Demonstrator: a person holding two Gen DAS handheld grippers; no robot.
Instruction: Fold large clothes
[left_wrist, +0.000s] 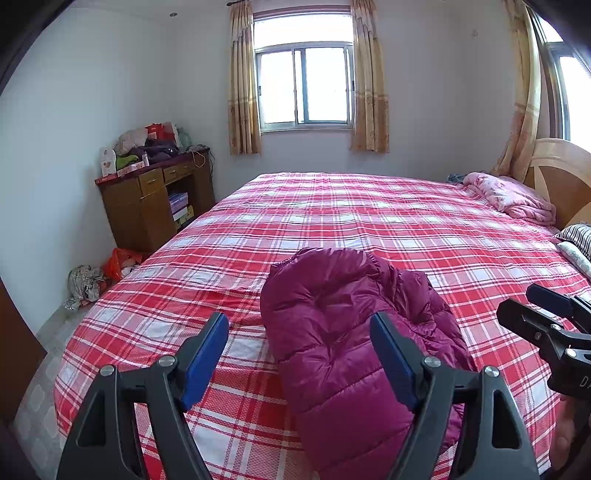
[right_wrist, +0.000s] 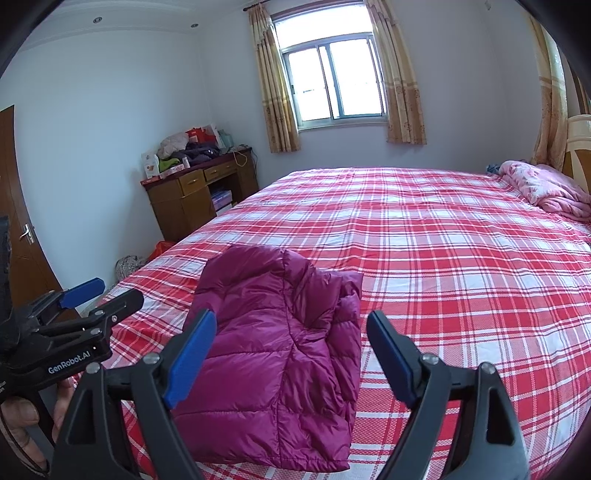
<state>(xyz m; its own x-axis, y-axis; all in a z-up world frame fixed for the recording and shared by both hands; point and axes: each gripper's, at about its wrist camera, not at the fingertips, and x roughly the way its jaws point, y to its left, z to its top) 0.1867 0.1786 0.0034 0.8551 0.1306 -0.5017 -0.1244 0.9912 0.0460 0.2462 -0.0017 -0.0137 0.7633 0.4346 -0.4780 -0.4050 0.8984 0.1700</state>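
A magenta puffer jacket (right_wrist: 280, 354) is lying folded into a compact bundle on a bed (right_wrist: 461, 280) covered in red and white plaid, near the bed's close edge. Both grippers are hovering above and just short of it, neither one touching the cloth. The left gripper (left_wrist: 299, 332) is holding its blue-padded fingers (left_wrist: 207, 354) spread wide apart and gripping nothing; in its view the jacket is sitting between the fingers and slightly to the right, partly behind the right one. The right gripper (right_wrist: 291, 328) is likewise holding its fingers (right_wrist: 192, 354) wide apart and empty, with the jacket showing between them and toward the left, its right folded edge falling inside the gap. Each gripper is also appearing at the side of the other's view, so the two are sitting close together. The jacket looks light, soft and springy, its quilted, shiny shell probably slippery, so a fold is likely puffing back up unless pressed flat. A firm pinch on a seam, hem or doubled edge looks safer than gripping a slick padded panel. Judging by the tidy rectangle, the folding seems largely done. A pink blanket (right_wrist: 546, 188) is lying crumpled at the far head of the bed, well apart from the jacket, and a cluttered wooden desk (right_wrist: 195, 195) is standing against the wall beneath a curtained window (right_wrist: 332, 81).
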